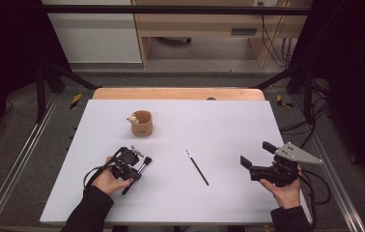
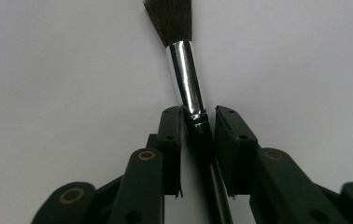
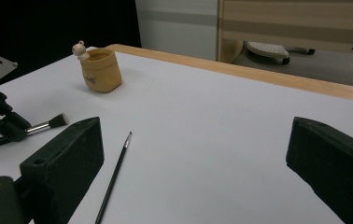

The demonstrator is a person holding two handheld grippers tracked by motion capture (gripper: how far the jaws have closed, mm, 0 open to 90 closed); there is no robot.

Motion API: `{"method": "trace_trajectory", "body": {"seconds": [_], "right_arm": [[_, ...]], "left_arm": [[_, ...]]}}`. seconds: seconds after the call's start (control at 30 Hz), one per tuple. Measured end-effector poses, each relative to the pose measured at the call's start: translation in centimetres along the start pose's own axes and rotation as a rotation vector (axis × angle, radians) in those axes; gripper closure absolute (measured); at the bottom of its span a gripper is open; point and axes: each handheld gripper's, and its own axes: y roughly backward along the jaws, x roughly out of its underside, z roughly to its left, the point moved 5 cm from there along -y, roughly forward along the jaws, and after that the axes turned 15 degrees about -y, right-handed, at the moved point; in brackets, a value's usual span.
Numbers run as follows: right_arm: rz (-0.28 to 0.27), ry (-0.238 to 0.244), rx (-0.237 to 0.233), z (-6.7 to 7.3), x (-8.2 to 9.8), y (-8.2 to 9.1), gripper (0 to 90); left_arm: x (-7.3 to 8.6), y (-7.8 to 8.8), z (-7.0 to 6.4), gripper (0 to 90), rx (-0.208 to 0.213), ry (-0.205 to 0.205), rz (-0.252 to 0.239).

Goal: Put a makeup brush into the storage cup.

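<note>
L hand (image 1: 109, 180) low on table (image 1: 229, 121), left gripper (image 1: 133, 163) tipped down; jaws narrow round makeup brush (image 2: 186, 70), near-front of cup (image 1: 141, 123), prob. pinching it. Right gripper (image 1: 257, 157) level, jaws wide.

White worktop (image 1: 229, 121), wooden strip along its far edge. Tan fabric-look cup (image 1: 141, 123) with a small figure on its rim stands left of centre toward the back. Thin dark paintbrush (image 1: 197, 167) lies flat near the middle, slanted. Thicker makeup brush (image 1: 139, 172) with silver ferrule lies front left, bristles pointing away.
</note>
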Motion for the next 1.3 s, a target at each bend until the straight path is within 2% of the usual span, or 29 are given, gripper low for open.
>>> {"method": "trace_trajectory", "body": {"seconds": [0.2,0.43,0.87,1.13,1.3], "right_arm": [[0.003,0.0,-0.001,0.0,0.0,0.0,4.5],[0.003,0.001,-0.001,0.0,0.0,0.0,4.5],[0.003,-0.002,-0.003,0.0,0.0,0.0,4.6],[0.002,-0.002,-0.004,0.0,0.0,0.0,4.7],[0.002,-0.001,-0.005,0.0,0.0,0.0,4.7]], "left_arm": [[-0.1,0.0,-0.2,77.1,0.003,0.007,0.018],[-0.4,-0.1,-0.4,77.7,0.003,0.004,0.044],[-0.5,0.0,-0.3,78.0,-0.001,-0.029,0.053],[-0.6,0.9,-0.4,78.1,0.002,-0.047,0.027],[-0.8,2.1,-0.3,78.8,-0.012,-0.048,-0.014]]}}
